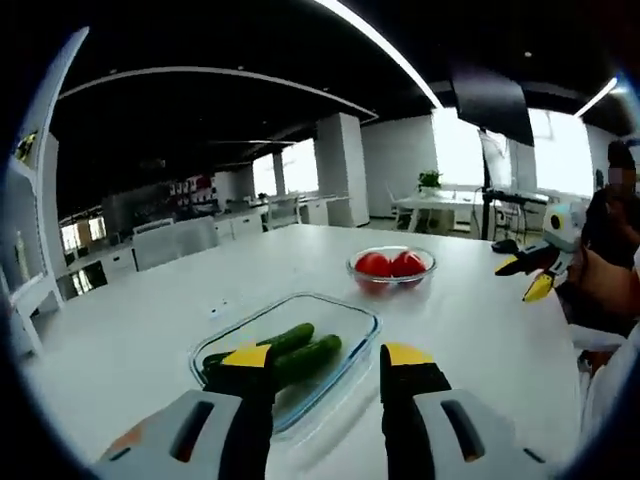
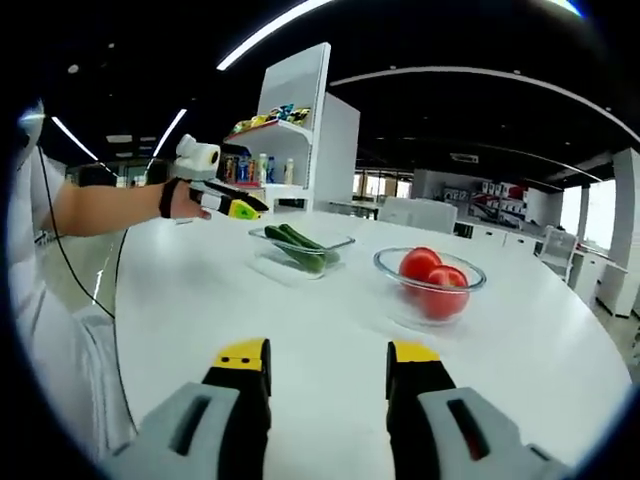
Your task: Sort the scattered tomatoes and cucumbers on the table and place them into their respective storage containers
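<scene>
Two green cucumbers lie in a clear rectangular glass container just beyond my left gripper, which is open and empty. Red tomatoes sit in a round glass bowl farther back. In the right gripper view the cucumbers in their container are at centre left and the tomatoes in the bowl at centre right. My right gripper hovers open over bare table. The right gripper also shows at the right of the left gripper view, and the left gripper at the left of the right one.
Everything rests on a wide white table. A person stands at its right edge. A white shelf unit with bottles and packets stands behind the table. Office desks and chairs fill the background.
</scene>
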`<state>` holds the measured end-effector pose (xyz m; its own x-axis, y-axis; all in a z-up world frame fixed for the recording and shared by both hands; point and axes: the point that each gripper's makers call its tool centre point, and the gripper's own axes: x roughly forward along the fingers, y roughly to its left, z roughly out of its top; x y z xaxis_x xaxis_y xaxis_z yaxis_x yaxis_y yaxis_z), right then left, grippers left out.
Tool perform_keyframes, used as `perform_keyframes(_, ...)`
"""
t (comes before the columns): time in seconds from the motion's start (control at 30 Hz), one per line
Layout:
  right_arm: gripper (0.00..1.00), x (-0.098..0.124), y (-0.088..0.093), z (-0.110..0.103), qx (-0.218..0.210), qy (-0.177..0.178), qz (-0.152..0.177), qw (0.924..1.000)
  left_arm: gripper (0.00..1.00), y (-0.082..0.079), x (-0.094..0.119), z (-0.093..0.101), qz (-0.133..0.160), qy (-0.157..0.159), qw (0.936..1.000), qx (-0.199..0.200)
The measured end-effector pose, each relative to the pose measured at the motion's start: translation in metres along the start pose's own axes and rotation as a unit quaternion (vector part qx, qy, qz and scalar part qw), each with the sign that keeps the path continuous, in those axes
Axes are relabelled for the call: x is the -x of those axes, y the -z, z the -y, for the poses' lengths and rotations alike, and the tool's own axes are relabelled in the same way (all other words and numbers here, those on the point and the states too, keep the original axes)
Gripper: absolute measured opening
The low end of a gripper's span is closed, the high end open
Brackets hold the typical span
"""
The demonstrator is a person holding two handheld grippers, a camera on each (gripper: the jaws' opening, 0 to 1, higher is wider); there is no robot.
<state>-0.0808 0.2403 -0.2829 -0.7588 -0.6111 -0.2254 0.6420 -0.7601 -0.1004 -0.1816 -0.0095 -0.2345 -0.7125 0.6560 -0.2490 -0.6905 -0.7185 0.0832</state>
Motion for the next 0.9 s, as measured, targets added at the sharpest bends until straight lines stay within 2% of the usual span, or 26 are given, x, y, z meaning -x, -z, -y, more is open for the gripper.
perform_keyframes(0.07,0.44,0.001,0.001,0.0,-0.001,0.001,-0.001,1.0,0.42,0.002,0.004,0.002,0.004,-0.002,0.9998,0.02)
perform_keyframes(0.23,0.44,0.004,0.003,0.0,0.001,0.003,-0.006,1.0,0.42,0.02,0.016,0.007,-0.016,-0.011,0.9998,0.011)
perform_keyframes(0.33,0.44,0.006,0.004,0.002,-0.006,0.006,-0.008,0.9999,0.41,0.021,0.023,0.005,-0.011,-0.021,0.9992,0.031)
perform_keyframes(0.37,0.44,0.006,0.004,0.002,-0.008,0.006,-0.009,0.9999,0.41,0.022,0.026,0.002,-0.012,-0.035,0.9981,0.049)
perform_keyframes(0.5,0.44,0.011,0.002,0.009,-0.02,0.018,-0.02,0.9994,0.41,0.026,0.032,0.005,-0.026,-0.048,0.9974,0.046)
perform_keyframes(0.6,0.43,0.014,0.0,0.01,-0.022,0.02,-0.026,0.9992,0.41,0.03,0.036,0.014,-0.034,-0.047,0.9959,0.069)
perform_keyframes(0.63,0.43,0.015,0.0,0.011,-0.023,0.022,-0.029,0.9991,0.41,0.037,0.037,0.017,-0.049,-0.047,0.9956,0.065)
perform_keyframes(0.73,0.43,0.018,0.001,0.012,-0.031,0.027,-0.038,0.9985,0.4,0.044,0.038,0.022,-0.056,-0.05,0.9956,0.056)
perform_keyframes(0.77,0.43,0.019,0.002,0.012,-0.036,0.028,-0.045,0.9979,0.39,0.049,0.042,0.023,-0.067,-0.054,0.9941,0.066)
perform_keyframes(0.83,0.42,0.023,0.003,0.011,-0.036,0.028,-0.053,0.9976,0.38,0.052,0.05,0.034,-0.077,-0.045,0.9924,0.085)
perform_keyframes(0.9,0.42,0.027,0.001,0.01,-0.035,0.028,-0.052,0.9976,0.39,0.049,0.056,0.04,-0.071,-0.031,0.9921,0.099)
